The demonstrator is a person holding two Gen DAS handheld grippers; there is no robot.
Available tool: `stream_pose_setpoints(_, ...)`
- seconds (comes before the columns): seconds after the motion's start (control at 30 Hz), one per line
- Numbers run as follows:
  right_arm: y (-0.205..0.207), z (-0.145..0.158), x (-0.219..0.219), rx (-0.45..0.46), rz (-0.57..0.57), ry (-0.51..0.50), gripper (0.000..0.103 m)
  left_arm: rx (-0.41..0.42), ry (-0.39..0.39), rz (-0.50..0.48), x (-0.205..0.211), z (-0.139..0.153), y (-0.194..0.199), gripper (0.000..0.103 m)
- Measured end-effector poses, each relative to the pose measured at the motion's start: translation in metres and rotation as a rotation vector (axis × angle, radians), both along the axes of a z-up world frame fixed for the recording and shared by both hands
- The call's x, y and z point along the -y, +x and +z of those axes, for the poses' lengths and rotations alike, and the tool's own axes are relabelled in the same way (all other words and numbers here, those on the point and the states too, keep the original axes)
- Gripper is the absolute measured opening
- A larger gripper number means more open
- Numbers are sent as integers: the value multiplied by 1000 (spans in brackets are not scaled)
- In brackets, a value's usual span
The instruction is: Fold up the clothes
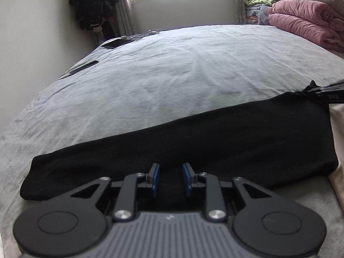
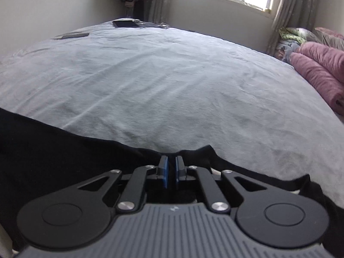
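Note:
A black garment (image 1: pixel 193 142) lies as a long folded band across the near edge of the bed. My left gripper (image 1: pixel 171 173) hovers over its near side, open, blue pads apart with only black cloth below them. In the right wrist view the same black garment (image 2: pixel 53 154) fills the lower left. There my right gripper (image 2: pixel 171 165) is shut on its far edge, the cloth puckered up around the fingertips. Seen from the left wrist, the right gripper (image 1: pixel 322 92) pinches the garment's far right corner.
A grey sheet (image 1: pixel 172 71) covers the wide bed. Two dark flat devices (image 1: pixel 117 42) (image 1: pixel 85 66) lie near its far left edge. Folded pink quilts (image 1: pixel 305 21) and other bedding are stacked at the far right. Dark clothes (image 1: pixel 92 4) hang in the corner by the window.

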State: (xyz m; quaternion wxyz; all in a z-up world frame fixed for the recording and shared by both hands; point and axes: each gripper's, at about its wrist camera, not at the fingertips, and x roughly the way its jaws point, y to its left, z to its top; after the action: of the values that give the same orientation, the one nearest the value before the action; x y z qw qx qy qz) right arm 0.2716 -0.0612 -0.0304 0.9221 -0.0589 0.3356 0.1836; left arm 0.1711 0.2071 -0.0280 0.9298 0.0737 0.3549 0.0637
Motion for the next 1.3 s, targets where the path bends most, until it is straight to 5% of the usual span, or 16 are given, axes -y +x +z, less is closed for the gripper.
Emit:
stream_pose_setpoints(0.33,-28,2,68,-25,-145,53,6,3,-13,111,-34,-2,-18,26)
stream_pose_setpoints(0.5,-75,-1,107,-9,-125,41,6,43,6,138,-73,-3,-25,17)
stream_pose_setpoints(0.67,-122,1,151,0,-111,21,6,71,3,228,-120,-5,-42,21)
stream_pose_setpoints(0.7,-128,1,157,-4,-107,18,6,75,-3,250,-130,-5,-45,23)
stream_pose_setpoints(0.77,-138,1,164,-17,-107,-2,9,84,-18,291,-149,-6,-52,52)
stream_pose_setpoints(0.9,-157,2,171,-36,-89,-52,11,90,-68,306,-161,-1,-59,52)
stream_pose_setpoints(1.0,-172,4,173,-50,-72,-67,14,90,-5,440,-172,3,-63,36)
stream_pose_setpoints(1.07,-184,5,175,-51,-57,-75,15,110,-114,500,-192,4,-75,36)
stream_pose_setpoints(1.17,-199,4,177,-78,-51,-76,20,113,-122,513,-196,4,-81,35)
stream_pose_setpoints(1.3,-215,4,171,-66,-35,-75,20,130,-66,409,-163,9,-70,36)
